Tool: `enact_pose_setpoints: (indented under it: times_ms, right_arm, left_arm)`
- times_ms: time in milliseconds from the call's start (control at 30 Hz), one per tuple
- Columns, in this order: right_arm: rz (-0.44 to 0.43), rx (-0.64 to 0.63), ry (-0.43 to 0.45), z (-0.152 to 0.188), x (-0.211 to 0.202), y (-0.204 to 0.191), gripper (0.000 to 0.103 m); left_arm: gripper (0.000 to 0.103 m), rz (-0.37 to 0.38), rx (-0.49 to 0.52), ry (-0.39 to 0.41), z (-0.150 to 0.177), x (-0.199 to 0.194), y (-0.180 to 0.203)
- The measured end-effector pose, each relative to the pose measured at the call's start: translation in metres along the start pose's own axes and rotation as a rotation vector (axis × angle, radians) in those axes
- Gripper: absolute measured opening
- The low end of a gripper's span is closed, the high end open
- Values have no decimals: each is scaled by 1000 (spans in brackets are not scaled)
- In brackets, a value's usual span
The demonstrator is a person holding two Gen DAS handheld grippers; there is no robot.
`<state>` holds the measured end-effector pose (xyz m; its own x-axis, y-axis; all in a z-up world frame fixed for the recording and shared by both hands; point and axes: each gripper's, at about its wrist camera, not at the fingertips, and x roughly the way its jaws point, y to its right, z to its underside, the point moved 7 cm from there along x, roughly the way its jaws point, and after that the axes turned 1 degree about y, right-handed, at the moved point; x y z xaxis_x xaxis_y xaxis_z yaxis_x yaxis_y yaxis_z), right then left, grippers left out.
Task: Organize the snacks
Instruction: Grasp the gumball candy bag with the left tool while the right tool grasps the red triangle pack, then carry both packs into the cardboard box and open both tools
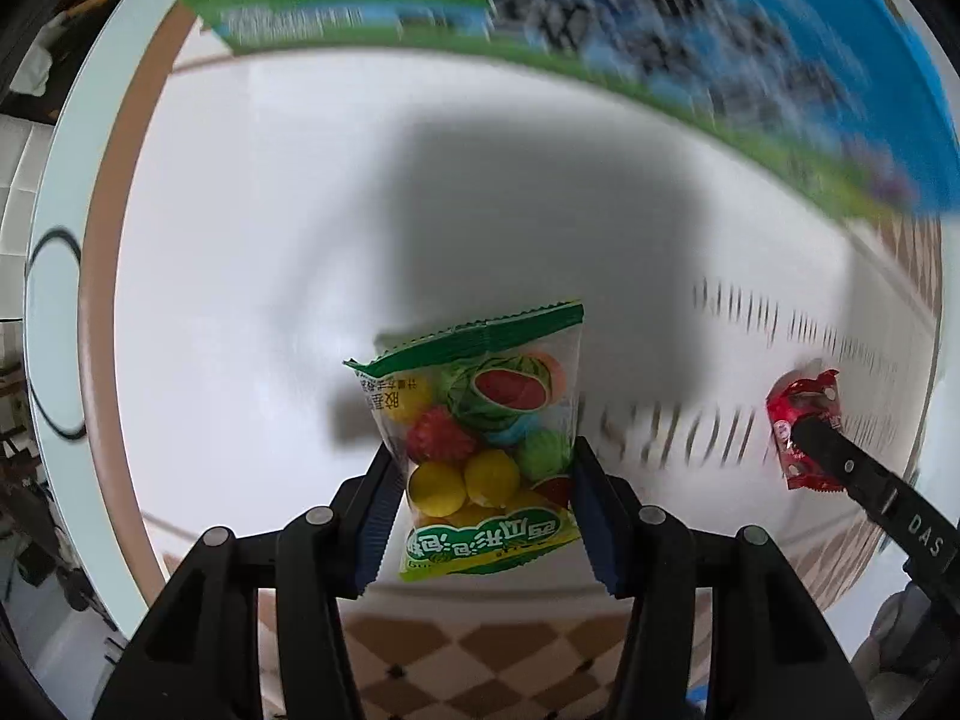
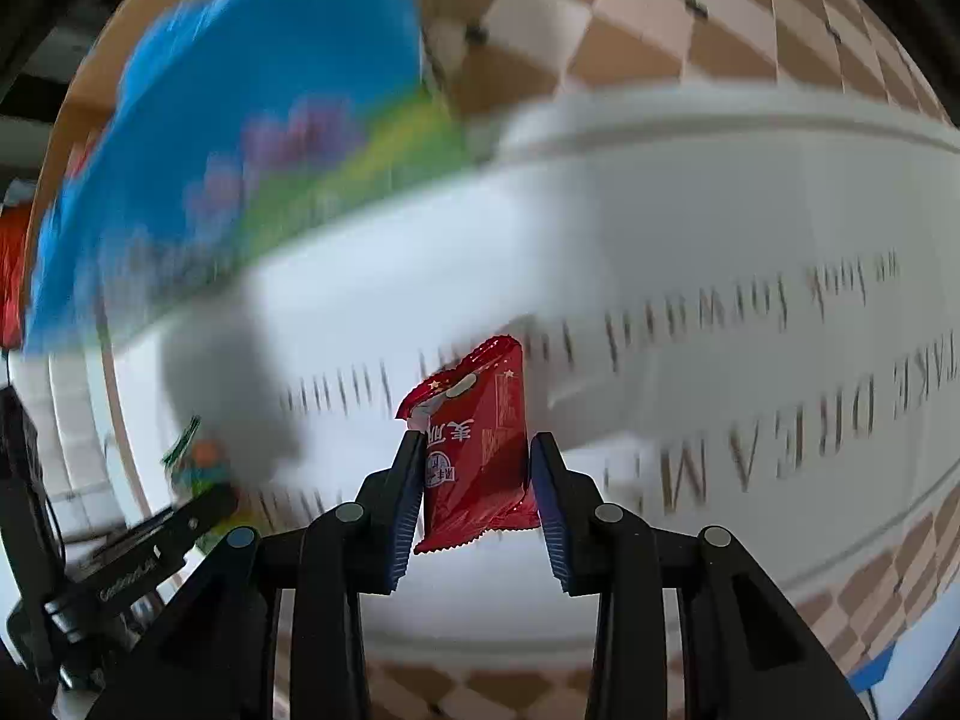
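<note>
A clear packet with green trim [image 1: 480,438], printed with a watermelon and filled with coloured balls, hangs between the blue pads of my left gripper [image 1: 483,450], which is shut on its lower half. In the right wrist view a small red snack packet [image 2: 474,450] stands upright between the pads of my right gripper [image 2: 476,438], which presses on both its sides. Each gripper also shows in the other's view: the right gripper [image 1: 807,429] on the red packet [image 1: 804,402], and the left gripper [image 2: 222,492] on the green-trimmed packet [image 2: 195,462]. Both point steeply down over a white surface.
Below lies a white surface with dark printed lettering [image 1: 270,240] [image 2: 720,228]. A large blue-and-green package [image 1: 720,30] [image 2: 240,150], blurred, lies along its far side. Brown-and-cream checkered cloth [image 1: 480,660] [image 2: 630,30] surrounds it.
</note>
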<state>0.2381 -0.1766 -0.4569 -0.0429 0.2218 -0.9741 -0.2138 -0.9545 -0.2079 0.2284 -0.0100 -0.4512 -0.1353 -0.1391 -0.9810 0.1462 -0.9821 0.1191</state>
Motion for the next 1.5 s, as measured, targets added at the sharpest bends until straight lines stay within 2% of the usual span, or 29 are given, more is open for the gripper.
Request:
enact_pose_setpoints:
  times_ms: [133,333,667,767,967,1100,1333,1500]
  right_arm:
    - [4,-23,-56,36,5,0,38]
    - [13,-27,-58,56,13,-8,39]
    - [24,-14,-66,45,0,0,41]
    - [26,-5,-69,43,3,1,44]
    - [27,8,-61,43,8,2,44]
    - [48,-18,-36,47,11,-7,40]
    - [18,-48,-16,56,1,-27,36]
    - [-33,-76,25,56,-26,-47,36]
  left_arm:
    - [51,-30,51,-7,21,5,9]
    - [51,-64,90,-14,25,15,21]
    - [52,-72,96,-19,19,24,44]
    - [52,-71,97,-19,19,21,37]
    - [50,-65,92,4,20,7,24]
    - [46,-71,110,24,26,8,24]
    - [46,-9,88,16,38,-1,20]
    - [46,27,94,68,41,-32,23]
